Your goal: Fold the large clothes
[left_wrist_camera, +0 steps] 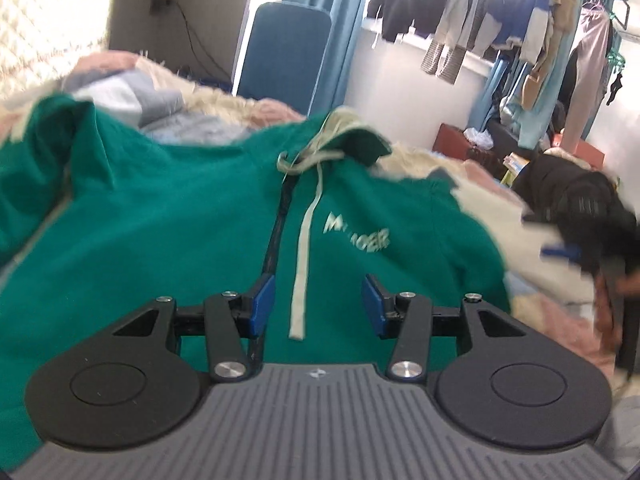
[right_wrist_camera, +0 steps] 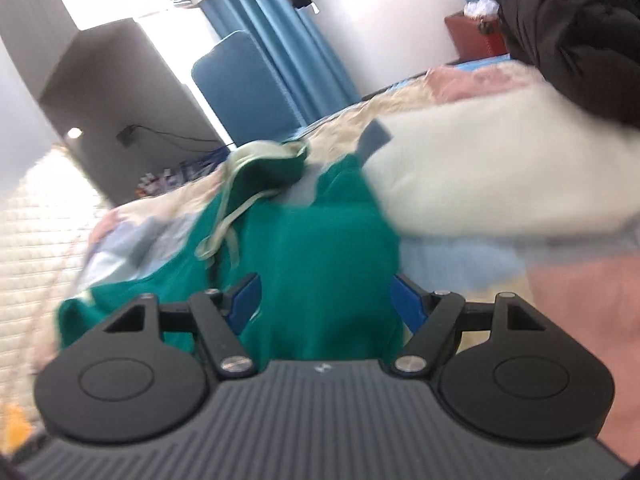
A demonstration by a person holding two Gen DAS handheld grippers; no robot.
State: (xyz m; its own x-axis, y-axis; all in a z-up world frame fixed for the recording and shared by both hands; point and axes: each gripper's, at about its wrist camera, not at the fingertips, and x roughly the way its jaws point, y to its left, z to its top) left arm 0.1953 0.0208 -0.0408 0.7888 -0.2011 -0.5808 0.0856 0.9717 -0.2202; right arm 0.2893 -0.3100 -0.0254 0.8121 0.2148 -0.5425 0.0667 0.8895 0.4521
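Item one: green hoodie (left_wrist_camera: 168, 216), soft knit, spread front-up on my patchwork bedspread (left_wrist_camera: 448, 168) of fluffy cream and pink panels. White chest lettering, blurred; I read only "M…GER". Pale flat drawstring (left_wrist_camera: 306, 240) hangs beside a dark zip line.

Item two: left gripper (left_wrist_camera: 318, 306), blue pads apart above the hoodie, nothing pinched.

Item three: right gripper (right_wrist_camera: 326, 300), jaws wide, green fabric between them; I cannot tell whether the pads touch it.

Item four: black puffy jacket (right_wrist_camera: 576, 36), quilted, at the bed's far edge.
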